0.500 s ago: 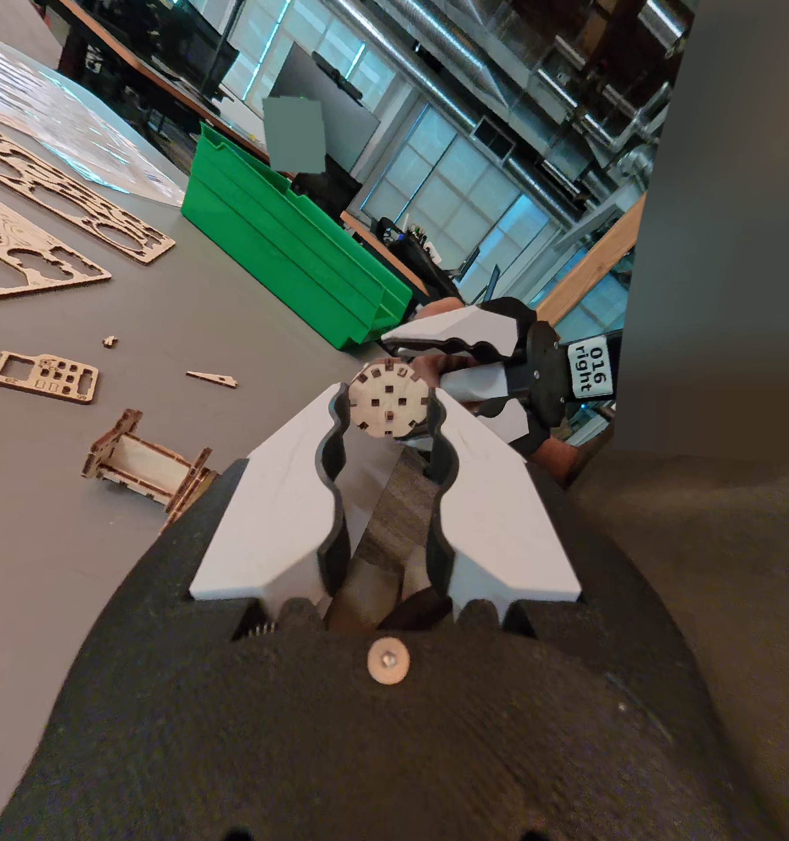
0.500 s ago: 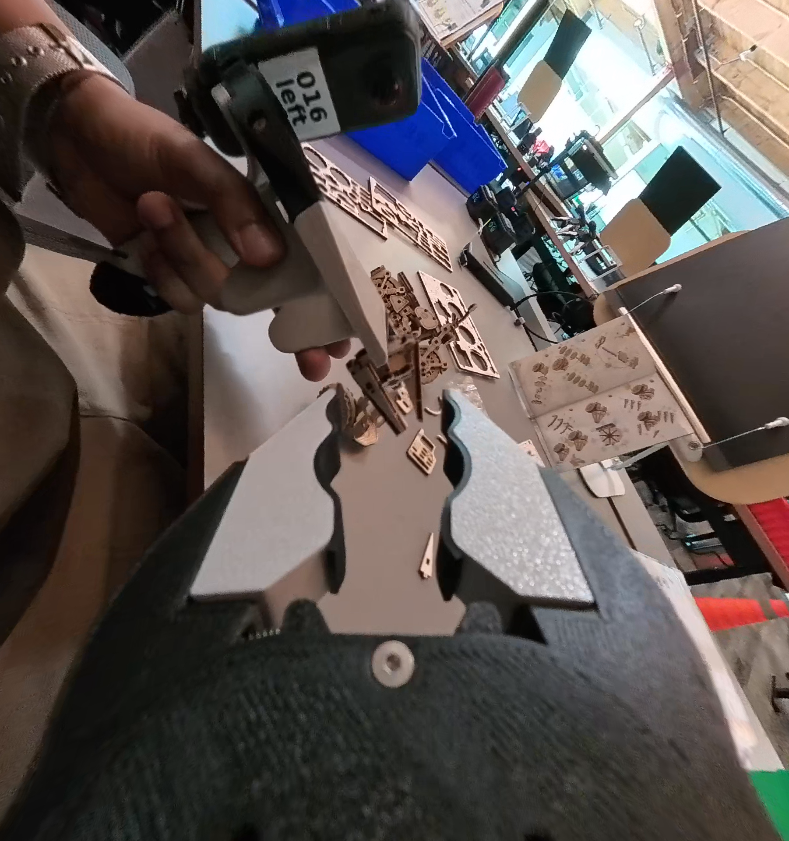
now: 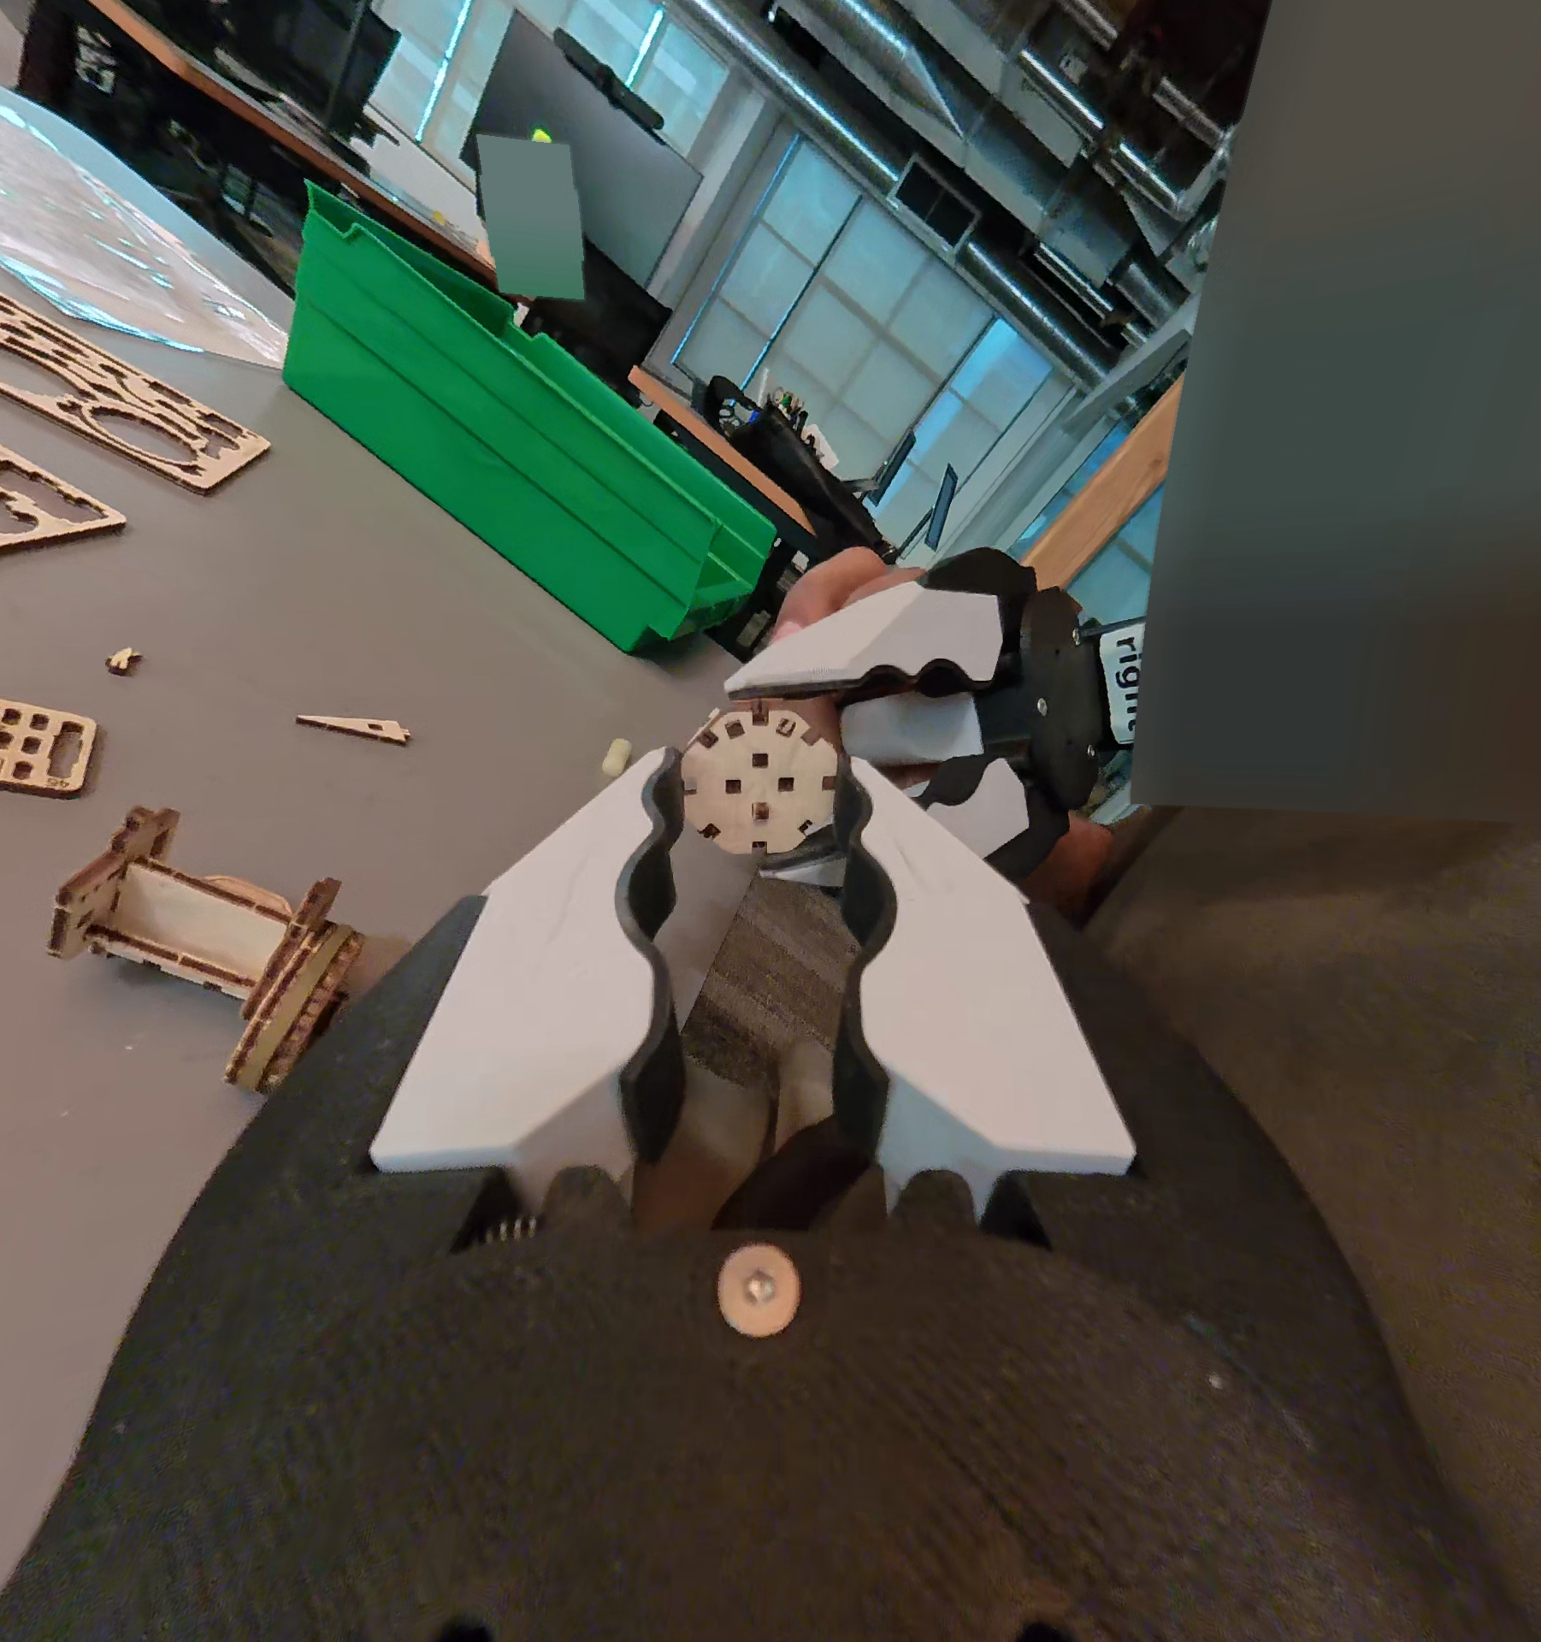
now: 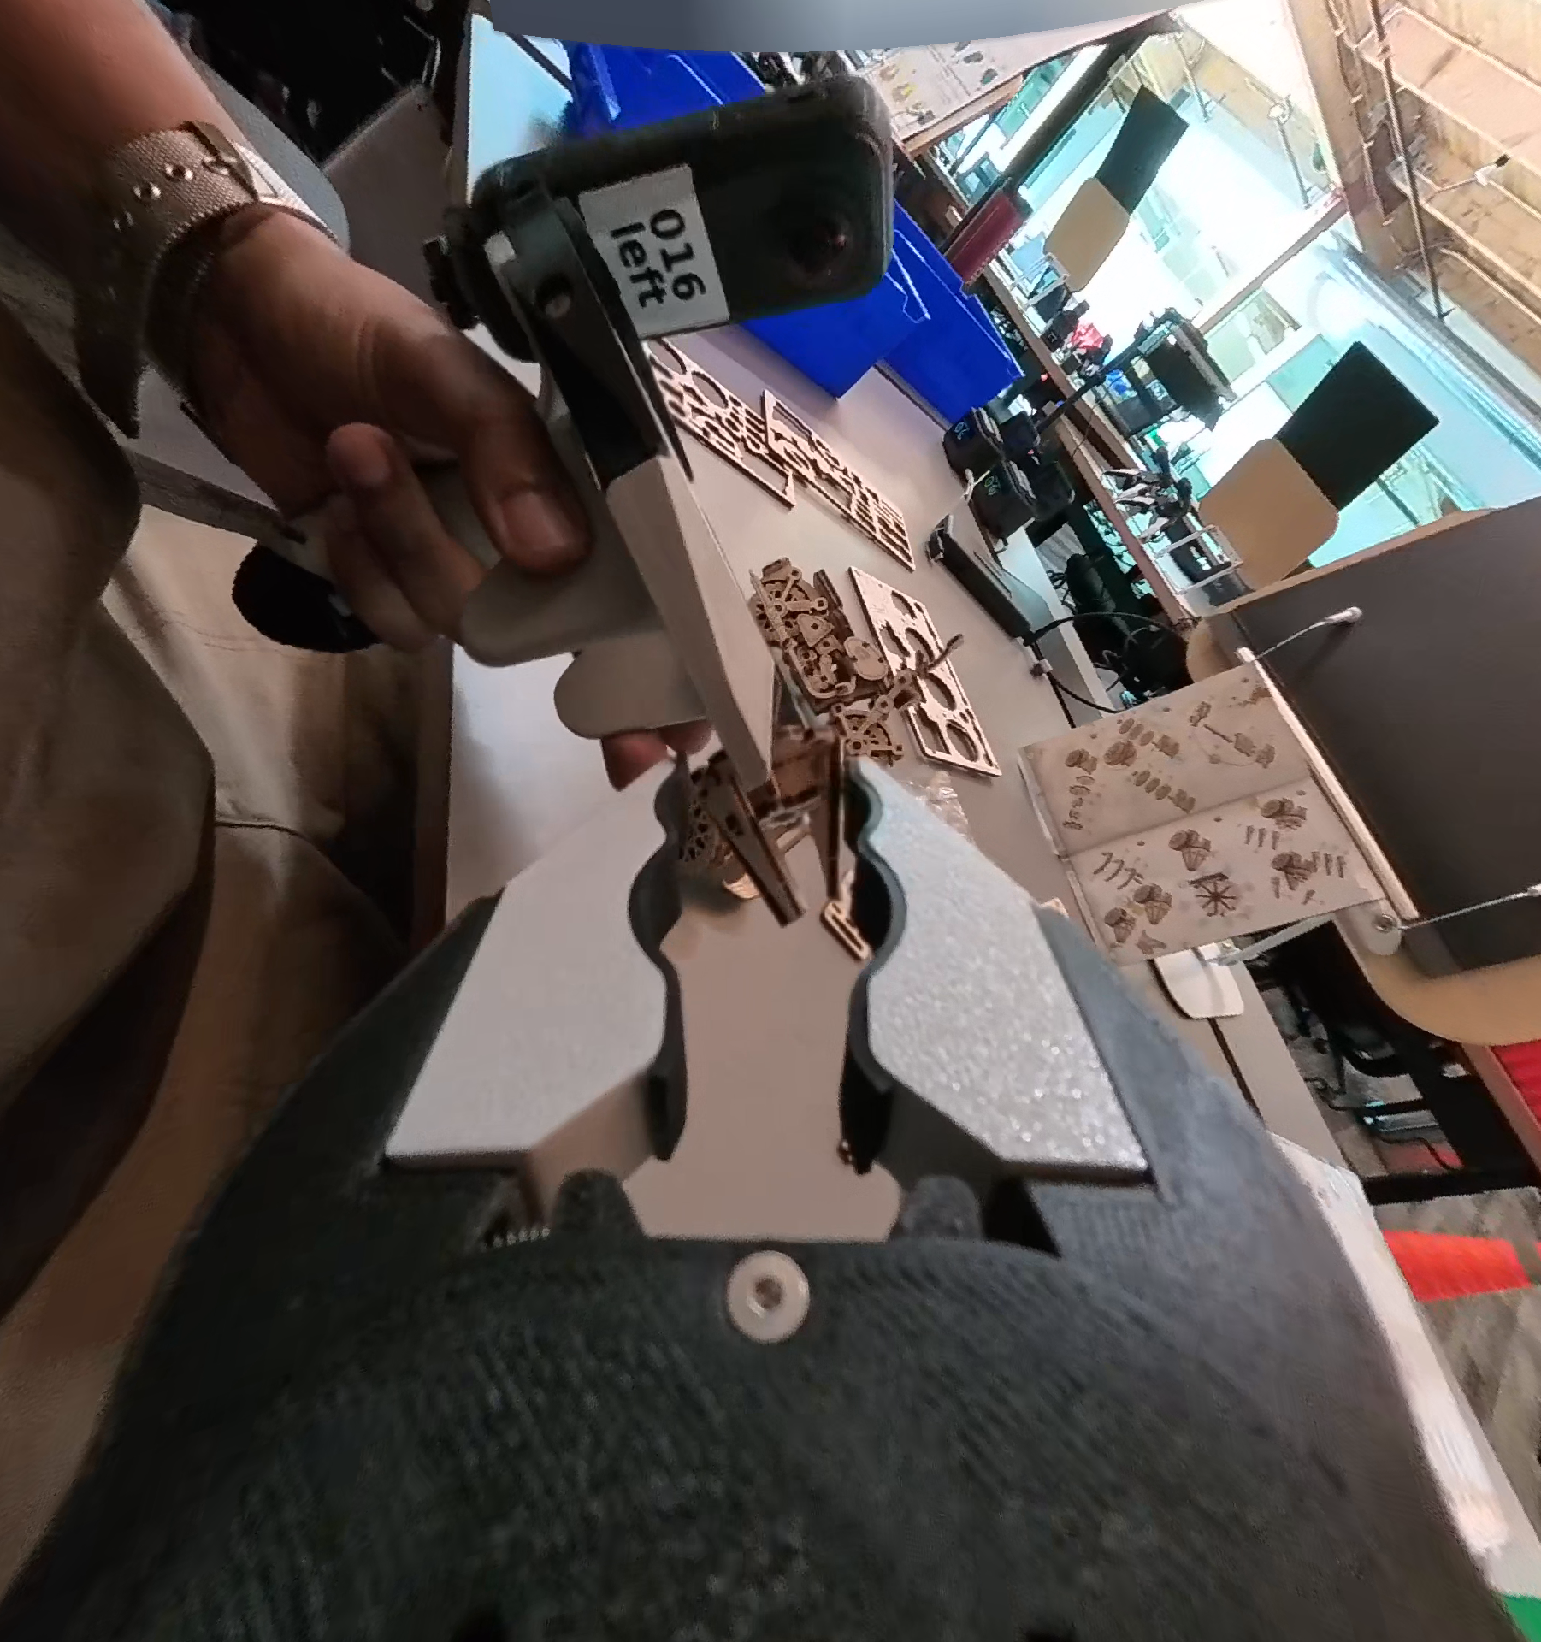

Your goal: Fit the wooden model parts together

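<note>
Grey tabletop [image 3: 323,622] ran through an open workshop, with a green bin [image 3: 518,462] at its far side and punched-out wooden sheets [image 3: 127,426] lying to the left. Near the table's edge, the left gripper [image 3: 760,791] was clamped by its tips on a round wooden disc [image 3: 758,777] with small square slots, held in the air. The right gripper [image 4: 762,804] came in from the side with its fingers parted; a thin wooden strip [image 4: 838,853] sat against its right finger, though whether it was truly pinched could not be told. A half-built wooden frame [image 3: 198,924] rested on the table to the left, well apart from both.

Such laser-cut plywood looked light, stiff and brittle: thin tabs would likely snap if twisted or forced. The disc seemed best held by its rim, as it was, leaving the slots free. Any strip should be gripped close to the end going in, and pushed straight.
</note>
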{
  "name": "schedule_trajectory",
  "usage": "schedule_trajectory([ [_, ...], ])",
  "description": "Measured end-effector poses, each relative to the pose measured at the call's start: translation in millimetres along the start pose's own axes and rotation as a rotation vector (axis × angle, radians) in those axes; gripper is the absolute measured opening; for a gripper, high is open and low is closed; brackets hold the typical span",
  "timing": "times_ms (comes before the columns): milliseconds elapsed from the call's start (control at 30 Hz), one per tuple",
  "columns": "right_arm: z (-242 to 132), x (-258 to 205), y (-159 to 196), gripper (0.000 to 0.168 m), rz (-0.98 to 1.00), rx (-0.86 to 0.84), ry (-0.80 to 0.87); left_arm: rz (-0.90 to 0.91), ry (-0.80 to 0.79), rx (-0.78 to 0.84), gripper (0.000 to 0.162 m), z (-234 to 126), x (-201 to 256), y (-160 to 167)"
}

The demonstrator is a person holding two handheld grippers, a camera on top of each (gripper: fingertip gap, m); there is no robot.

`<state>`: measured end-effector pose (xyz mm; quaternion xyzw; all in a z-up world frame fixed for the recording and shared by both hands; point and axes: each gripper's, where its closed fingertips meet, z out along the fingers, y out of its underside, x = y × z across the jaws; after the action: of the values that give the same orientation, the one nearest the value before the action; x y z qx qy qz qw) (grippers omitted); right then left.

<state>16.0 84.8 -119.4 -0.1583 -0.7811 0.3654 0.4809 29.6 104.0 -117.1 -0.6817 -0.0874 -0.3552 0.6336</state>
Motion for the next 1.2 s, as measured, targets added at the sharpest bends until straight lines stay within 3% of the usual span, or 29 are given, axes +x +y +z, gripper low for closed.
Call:
schedule_trajectory([
  [667, 1.6, -11.9, 12.0, 0.032, -0.147, -0.071, -0.029, 0.08, -0.052, -0.121, 0.03, 2.0, -7.3, 16.1],
  [733, -1.1, -3.3, 11.6, 0.043, -0.118, -0.071, 0.006, 0.103, -0.052, -0.083, 0.031, 0.0, -6.8, 9.3],
  [867, -18.8, 24.4, 10.1, 0.054, 0.208, 0.018, 0.017, 0.2, -0.036, 0.003, 0.031, -8.9, -2.8, -7.0],
  [1067, -32.8, 33.3, -5.9, 0.035, 0.953, 0.325, -0.205, 0.54, -0.046, 0.029, 0.031, -15.6, 9.6, -13.4],
  [1133, -31.9, 29.5, -4.5, 0.031, 1.051, 0.351, -0.251, 0.659, -0.051, -0.003, 0.031, -14.6, 13.5, -6.8],
  [1200, -31.0, 25.2, -5.8, 0.027, 1.028, 0.358, -0.25, 0.649, -0.012, -0.014, 0.031, -12.3, 19.4, -1.5],
])
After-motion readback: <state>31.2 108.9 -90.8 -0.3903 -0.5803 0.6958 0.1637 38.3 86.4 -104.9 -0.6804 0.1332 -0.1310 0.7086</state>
